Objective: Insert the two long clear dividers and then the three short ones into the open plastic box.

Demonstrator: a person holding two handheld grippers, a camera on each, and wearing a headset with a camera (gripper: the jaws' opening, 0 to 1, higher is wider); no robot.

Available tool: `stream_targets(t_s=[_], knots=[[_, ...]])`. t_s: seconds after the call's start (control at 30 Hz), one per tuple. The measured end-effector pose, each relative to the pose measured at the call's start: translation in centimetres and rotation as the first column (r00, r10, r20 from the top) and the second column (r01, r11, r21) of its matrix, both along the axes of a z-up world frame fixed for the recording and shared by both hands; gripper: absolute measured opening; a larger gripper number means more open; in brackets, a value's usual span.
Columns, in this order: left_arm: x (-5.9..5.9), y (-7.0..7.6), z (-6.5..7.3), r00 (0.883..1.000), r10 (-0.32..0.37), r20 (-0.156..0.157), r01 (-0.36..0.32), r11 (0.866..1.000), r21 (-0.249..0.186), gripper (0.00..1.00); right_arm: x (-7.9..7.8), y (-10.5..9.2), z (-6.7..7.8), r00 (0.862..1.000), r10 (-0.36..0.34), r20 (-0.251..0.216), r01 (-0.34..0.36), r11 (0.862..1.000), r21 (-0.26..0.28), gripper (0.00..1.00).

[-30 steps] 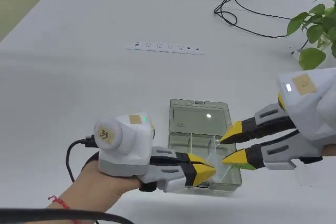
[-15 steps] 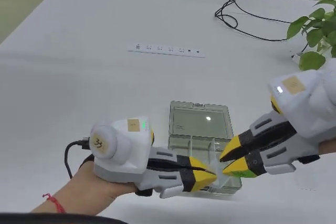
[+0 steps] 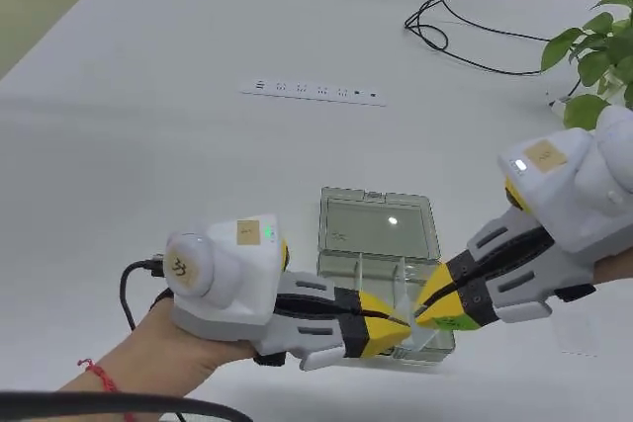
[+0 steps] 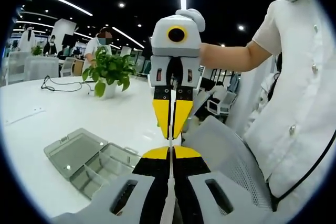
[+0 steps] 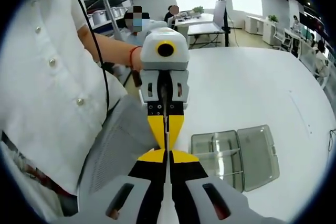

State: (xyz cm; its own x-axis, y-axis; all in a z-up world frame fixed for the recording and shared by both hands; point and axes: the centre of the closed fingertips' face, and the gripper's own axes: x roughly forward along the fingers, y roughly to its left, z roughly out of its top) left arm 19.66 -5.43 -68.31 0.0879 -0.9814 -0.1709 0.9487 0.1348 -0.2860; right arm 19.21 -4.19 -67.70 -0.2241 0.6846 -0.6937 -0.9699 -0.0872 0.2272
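The clear plastic box (image 3: 336,269) lies open on the white table, its lid (image 3: 381,227) folded back; thin clear dividers stand in the base. My left gripper (image 3: 394,328) and right gripper (image 3: 425,311) meet tip to tip just above the box's near right corner. Both are shut, with a thin clear divider (image 3: 409,315) pinched between them, barely visible. In the left gripper view, my left gripper (image 4: 170,153) faces the right gripper (image 4: 170,129), the box (image 4: 89,158) lower left. The right gripper view shows my right gripper (image 5: 168,156) facing the left gripper (image 5: 166,129), the box (image 5: 231,153) to the right.
A white power strip (image 3: 316,93) lies farther back on the table. A black cable (image 3: 445,32) loops at the far right, beside a green plant (image 3: 598,46). A black cord (image 3: 134,289) trails from the left gripper. Bare table (image 3: 148,165) surrounds the box.
My right gripper has gone from open to shut and come down and left to meet the left gripper's tips. The left gripper has edged slightly right and lower.
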Motion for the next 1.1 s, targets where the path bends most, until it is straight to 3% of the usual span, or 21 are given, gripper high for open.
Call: stream_targets(t_s=[0.73,0.97,1.03,1.1], knots=[[0.2,0.7,-0.3,1.0,0.025,0.006,-0.025,1.0,0.006,0.0,0.5,0.2,-0.5,1.0,0.018,0.017,-0.018,1.0,0.004,0.03],[0.7,1.5,-0.7,0.998,0.062,0.003,-0.062,0.998,0.02,0.06,0.7,0.1,-0.3,0.999,0.008,0.033,-0.008,1.0,-0.003,0.03],[1.0,1.8,-1.0,0.997,0.083,-0.012,-0.082,0.996,0.035,0.09,0.9,0.0,-0.1,0.999,0.0,0.036,0.0,1.0,-0.001,0.03],[1.3,2.2,-1.2,0.995,0.099,-0.001,-0.098,0.994,0.042,0.14,1.1,0.0,0.1,0.999,-0.006,0.046,0.007,1.0,-0.002,0.03]])
